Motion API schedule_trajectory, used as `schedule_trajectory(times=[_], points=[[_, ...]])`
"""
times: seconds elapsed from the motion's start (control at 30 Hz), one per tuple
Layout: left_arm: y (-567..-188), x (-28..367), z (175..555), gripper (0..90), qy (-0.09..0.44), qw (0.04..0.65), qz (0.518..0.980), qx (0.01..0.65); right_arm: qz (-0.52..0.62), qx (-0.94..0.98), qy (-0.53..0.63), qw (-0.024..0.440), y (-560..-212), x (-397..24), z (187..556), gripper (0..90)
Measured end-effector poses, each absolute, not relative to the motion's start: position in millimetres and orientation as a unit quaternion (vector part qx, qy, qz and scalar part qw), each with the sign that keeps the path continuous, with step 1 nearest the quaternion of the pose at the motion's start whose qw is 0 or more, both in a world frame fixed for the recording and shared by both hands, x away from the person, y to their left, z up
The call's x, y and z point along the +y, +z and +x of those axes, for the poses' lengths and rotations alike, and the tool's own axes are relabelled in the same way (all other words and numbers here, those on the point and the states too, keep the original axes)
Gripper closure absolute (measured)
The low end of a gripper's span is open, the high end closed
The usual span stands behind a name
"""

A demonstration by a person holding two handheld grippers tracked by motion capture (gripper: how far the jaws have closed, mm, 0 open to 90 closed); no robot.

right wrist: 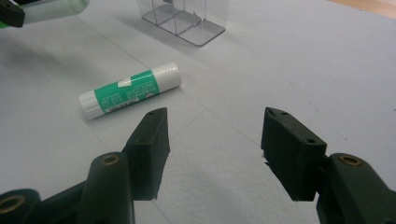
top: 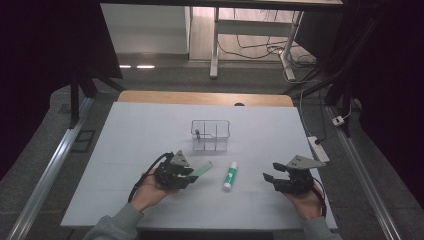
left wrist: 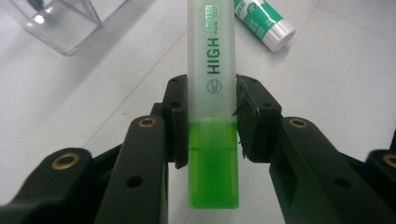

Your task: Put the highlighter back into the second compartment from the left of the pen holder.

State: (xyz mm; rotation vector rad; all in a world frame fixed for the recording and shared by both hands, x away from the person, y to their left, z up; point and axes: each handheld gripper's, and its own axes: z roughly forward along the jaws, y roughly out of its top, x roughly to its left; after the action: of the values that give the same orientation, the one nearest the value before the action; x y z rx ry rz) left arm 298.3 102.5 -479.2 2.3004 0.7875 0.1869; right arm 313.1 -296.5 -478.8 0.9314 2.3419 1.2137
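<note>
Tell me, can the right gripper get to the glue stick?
Probably yes: the right gripper is open and empty, and only bare table lies between it and the glue stick.

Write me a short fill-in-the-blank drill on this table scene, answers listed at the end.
1. The left gripper is shut on a green ____.
2. The glue stick lies flat on the table between the two ____.
3. The right gripper has its jaws ____, with nothing between them.
4. The clear organizer stands on the far side of the ____ stick from the person.

Missing words: highlighter; grippers; open; glue
</note>
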Motion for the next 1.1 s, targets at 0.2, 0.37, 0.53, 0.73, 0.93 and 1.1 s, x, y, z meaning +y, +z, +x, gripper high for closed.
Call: schedule_trajectory(times=[0.2, 0.37, 0.53, 0.73, 0.93, 1.1], points=[[-474, 111, 299, 65.9, 0.070, 0.360, 0.880, 0.302, 0.327, 0.825, 0.430, 0.170, -479, -295, 313, 41.2], [-471, 113, 299, 66.0, 0.066, 0.374, 0.878, 0.292, 0.323, 0.826, 0.429, 0.171, -477, -294, 312, 41.1], [-469, 111, 298, 66.0, 0.067, 0.376, 0.881, 0.280, 0.316, 0.829, 0.432, 0.164, -476, -289, 311, 40.9], [-468, 108, 297, 65.9, 0.066, 0.379, 0.883, 0.270, 0.307, 0.832, 0.437, 0.152, -474, -281, 311, 40.5], [-465, 105, 296, 65.9, 0.068, 0.382, 0.885, 0.257, 0.299, 0.835, 0.438, 0.146, -473, -274, 310, 40.4], [-463, 101, 298, 65.9, 0.067, 0.381, 0.890, 0.244, 0.289, 0.839, 0.439, 0.137, -472, -267, 310, 40.3]])
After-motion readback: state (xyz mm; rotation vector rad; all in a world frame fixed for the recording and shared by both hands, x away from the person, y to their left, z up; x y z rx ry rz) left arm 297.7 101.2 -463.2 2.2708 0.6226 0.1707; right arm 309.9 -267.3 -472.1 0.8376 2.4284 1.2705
